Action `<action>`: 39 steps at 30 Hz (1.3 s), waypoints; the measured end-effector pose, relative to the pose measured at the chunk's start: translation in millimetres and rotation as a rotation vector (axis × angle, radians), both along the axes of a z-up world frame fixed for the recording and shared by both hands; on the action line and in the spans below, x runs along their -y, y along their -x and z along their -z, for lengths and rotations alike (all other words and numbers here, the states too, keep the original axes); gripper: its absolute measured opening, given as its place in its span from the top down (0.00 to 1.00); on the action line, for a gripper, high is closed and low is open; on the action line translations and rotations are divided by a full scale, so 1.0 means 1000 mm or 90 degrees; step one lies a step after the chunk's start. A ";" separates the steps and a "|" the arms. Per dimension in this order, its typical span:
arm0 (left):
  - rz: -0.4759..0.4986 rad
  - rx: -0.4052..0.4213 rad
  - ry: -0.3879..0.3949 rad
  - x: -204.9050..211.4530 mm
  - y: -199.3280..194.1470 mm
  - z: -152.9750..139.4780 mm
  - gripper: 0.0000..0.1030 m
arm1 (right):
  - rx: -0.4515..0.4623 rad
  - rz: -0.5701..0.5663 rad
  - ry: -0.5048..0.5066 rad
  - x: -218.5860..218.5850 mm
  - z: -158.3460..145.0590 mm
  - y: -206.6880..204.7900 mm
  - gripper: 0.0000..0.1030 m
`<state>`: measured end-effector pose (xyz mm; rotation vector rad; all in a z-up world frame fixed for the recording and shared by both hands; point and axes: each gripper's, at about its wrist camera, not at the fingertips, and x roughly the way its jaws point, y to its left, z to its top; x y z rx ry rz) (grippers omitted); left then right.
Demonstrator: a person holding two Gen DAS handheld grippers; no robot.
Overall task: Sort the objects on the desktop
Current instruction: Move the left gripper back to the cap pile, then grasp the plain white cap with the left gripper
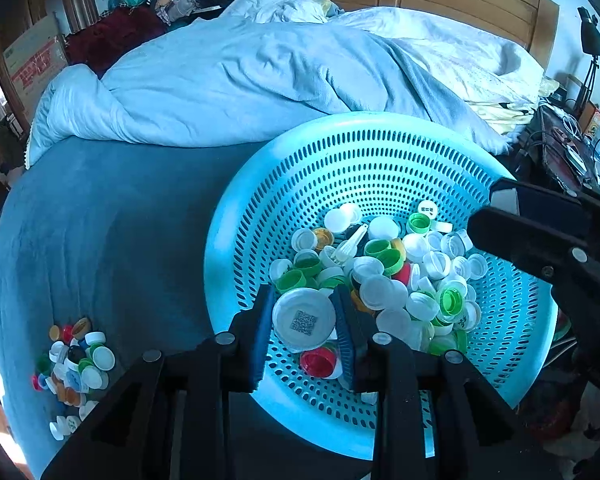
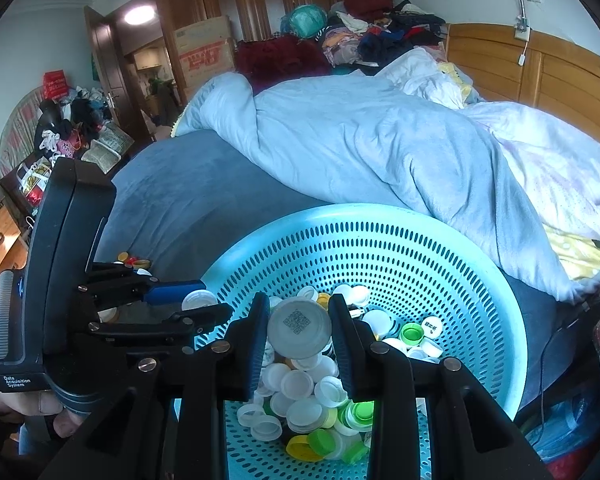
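My left gripper (image 1: 304, 320) clamps a round white cap (image 1: 304, 319) printed with a QR code, its fingers touching both edges above the pile of bottle caps (image 1: 384, 272) in the turquoise perforated basket (image 1: 380, 152). My right gripper (image 2: 299, 332) pinches a grey QR-coded cap (image 2: 299, 327) likewise. Loose caps (image 1: 74, 360) lie on the blue bedsheet (image 1: 120, 220).

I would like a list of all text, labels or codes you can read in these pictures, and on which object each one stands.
"Data Acquisition System": on the handle of the left gripper, seen from the right wrist.
QR code, no readable words: on the white lid in the left gripper.
QR code: on the grey lid in the right gripper.
Red print on the cardboard box: too blurred.
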<state>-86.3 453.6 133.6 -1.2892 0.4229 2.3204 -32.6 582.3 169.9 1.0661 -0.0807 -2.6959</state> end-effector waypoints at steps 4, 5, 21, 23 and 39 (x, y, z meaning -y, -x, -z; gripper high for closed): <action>0.000 -0.023 0.006 0.000 -0.004 -0.003 0.53 | -0.007 0.010 0.002 -0.003 -0.002 -0.002 0.42; 0.001 -0.022 0.004 0.000 -0.004 -0.003 0.53 | -0.006 0.011 0.000 -0.002 -0.002 -0.002 0.42; -0.236 -0.066 -0.051 0.224 -0.028 0.018 0.51 | 0.017 -0.107 0.021 0.081 0.029 -0.027 0.38; -0.299 -0.066 -0.046 0.275 -0.035 0.032 0.51 | 0.030 -0.130 0.019 0.100 0.039 -0.029 0.38; -0.500 -0.004 -0.091 0.439 -0.082 0.120 0.51 | 0.125 -0.318 -0.039 0.243 0.103 -0.044 0.38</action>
